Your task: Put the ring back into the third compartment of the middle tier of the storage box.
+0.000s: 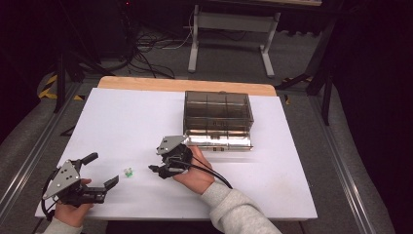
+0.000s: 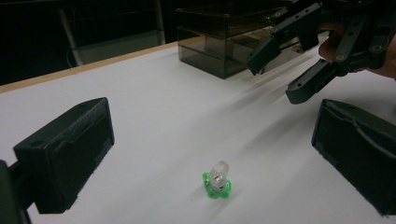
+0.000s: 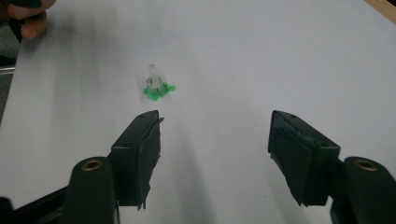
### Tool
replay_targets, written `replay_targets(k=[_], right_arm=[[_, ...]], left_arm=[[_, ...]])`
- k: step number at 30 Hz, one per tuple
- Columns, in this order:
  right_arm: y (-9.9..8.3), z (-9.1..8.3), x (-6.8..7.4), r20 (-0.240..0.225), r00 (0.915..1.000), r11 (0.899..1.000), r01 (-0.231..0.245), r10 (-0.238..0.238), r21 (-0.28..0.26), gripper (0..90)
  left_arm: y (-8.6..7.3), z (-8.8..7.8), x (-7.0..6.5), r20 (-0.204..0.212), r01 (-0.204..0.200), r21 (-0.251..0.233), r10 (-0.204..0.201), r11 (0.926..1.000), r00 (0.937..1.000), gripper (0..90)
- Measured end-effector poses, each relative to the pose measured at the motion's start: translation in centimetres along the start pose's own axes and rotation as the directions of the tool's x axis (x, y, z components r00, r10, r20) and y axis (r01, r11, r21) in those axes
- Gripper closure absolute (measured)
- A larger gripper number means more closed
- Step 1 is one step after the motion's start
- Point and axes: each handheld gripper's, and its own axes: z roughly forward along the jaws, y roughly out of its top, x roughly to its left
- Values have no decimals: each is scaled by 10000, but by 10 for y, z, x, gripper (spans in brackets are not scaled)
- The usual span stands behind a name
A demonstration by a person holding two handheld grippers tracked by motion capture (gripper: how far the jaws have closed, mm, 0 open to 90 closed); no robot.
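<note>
No legible text or labels anywhere. Small green/clear part [image 1: 128,171] stands on white table [image 1: 122,122], betw. the two grippers, touching neither. Left gripper [image 1: 102,170] jaws spread wide, empty — part sits ahead of them. Right gripper [image 1: 158,171] jaws also apart, empty; part just beyond its left jaw tip. Smoky plastic box [image 1: 218,119] behind right hand [image 1: 195,170].

Left claw [image 1: 103,170] and right claw [image 1: 155,171] agape.

Matt white table [image 1: 122,122] — glossy, smoky translucent plastic box [image 1: 217,119].
</note>
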Motion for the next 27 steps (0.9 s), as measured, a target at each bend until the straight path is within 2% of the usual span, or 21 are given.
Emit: replay_targets(k=[5, 16, 27], right_arm=[[1, 8, 2, -200, 9997, 9998, -159, 156, -142, 362], [7, 36, 10, -730, 9973, 10000, -5, 11, 88, 366], [10, 56, 14, -1019, 9948, 9998, 48, -29, 186, 374]], left_arm=[[-1, -3, -1, -70, 45, 9, -45, 10000, 10000, 1], [-4, -13, -2, -331, 191, -53, -192, 9998, 9993, 1], [-5, -14, -1, -322, 172, -92, -175, 9998, 9993, 1]])
